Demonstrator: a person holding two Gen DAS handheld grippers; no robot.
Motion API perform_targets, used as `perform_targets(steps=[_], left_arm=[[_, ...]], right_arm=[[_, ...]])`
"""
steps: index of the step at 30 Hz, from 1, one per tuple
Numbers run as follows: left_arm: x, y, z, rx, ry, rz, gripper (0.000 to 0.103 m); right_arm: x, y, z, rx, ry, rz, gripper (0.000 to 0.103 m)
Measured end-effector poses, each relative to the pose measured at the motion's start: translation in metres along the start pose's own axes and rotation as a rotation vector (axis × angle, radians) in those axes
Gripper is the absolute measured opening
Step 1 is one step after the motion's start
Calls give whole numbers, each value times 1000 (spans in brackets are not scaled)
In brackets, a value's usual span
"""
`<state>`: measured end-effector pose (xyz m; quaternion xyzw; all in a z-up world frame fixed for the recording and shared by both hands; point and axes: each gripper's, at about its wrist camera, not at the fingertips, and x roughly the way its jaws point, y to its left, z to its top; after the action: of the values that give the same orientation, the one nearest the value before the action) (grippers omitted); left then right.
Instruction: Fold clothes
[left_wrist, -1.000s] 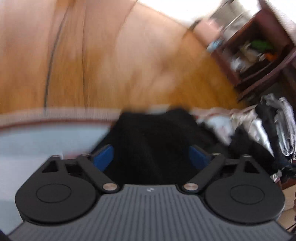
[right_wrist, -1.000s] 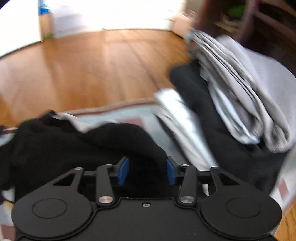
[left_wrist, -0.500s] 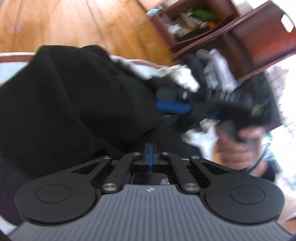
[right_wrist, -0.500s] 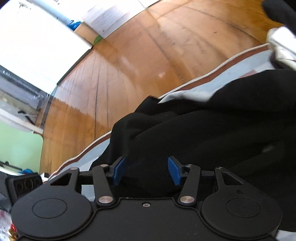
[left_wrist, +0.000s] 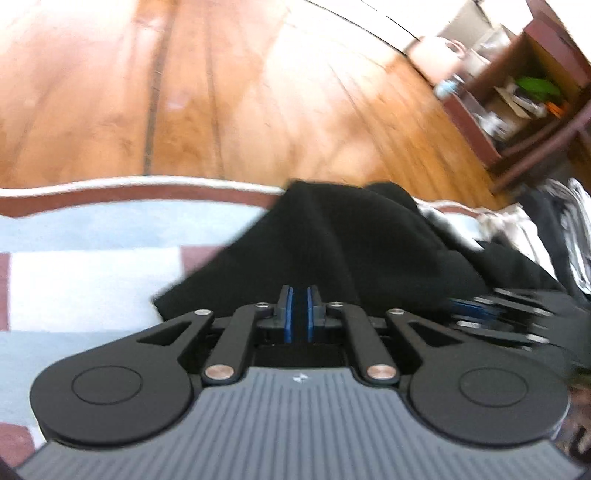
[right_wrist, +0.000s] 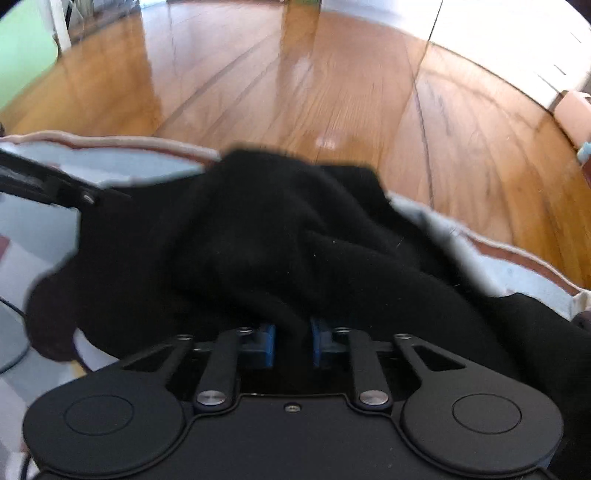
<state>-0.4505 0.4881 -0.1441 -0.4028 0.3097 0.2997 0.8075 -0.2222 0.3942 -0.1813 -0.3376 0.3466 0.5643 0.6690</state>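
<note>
the black garment (left_wrist: 354, 251) lies crumpled on the pale rug (left_wrist: 85, 266), running from the near grippers out to the rug's far edge by the wood floor (right_wrist: 332, 85); the left gripper (left_wrist: 299, 314) pinches a thin fold; the right gripper (right_wrist: 293, 343) is closing on a thick ridge of it.

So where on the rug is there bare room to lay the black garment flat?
Bare rug lies left of the black garment, bordered by the maroon edge band and wood floor. Right is crowded: the striped clothes pile.
</note>
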Motion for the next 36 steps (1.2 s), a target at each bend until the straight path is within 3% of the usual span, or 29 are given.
perform_targets(steps=[2,6,9,13,17,19,21,24,25,28,32,35,36], left_arm=[[-5,0,4,6,-36,10,5],[-13,3,7,0,-80,-17,28],[-11,3,5,-5,-61,-57,28],[2,-12,9,37,-33,-92,33],[16,-29,3,100,-10,-104,41],[27,-34,3,101,24,-137,41],[39,-36,5,82,59,-172,41],[59,-38,14,41,106,-209,42],[66,-39,17,30,116,-213,47],[85,-42,28,4,149,-222,51],[106,-41,34,-32,184,-229,52],[113,-41,38,-66,170,-275,63],[115,-41,39,-72,168,-288,68]], right_arm=[[-30,-6,-7,29,-79,-1,10],[-96,-21,-40,110,-142,38,9],[-116,-27,-80,109,-47,12,8],[-105,-37,-124,105,140,-33,7],[-90,-38,-128,94,236,-71,7],[-93,-41,-120,139,250,-92,17],[-105,-51,-109,192,195,-67,23],[-129,-69,-92,215,77,-42,55],[-136,-75,-87,197,48,-46,63],[-153,-93,-73,142,-24,-51,63],[-159,-118,-59,99,-39,11,64],[-164,-139,-51,97,-51,90,66],[-165,-146,-49,97,-55,116,70]])
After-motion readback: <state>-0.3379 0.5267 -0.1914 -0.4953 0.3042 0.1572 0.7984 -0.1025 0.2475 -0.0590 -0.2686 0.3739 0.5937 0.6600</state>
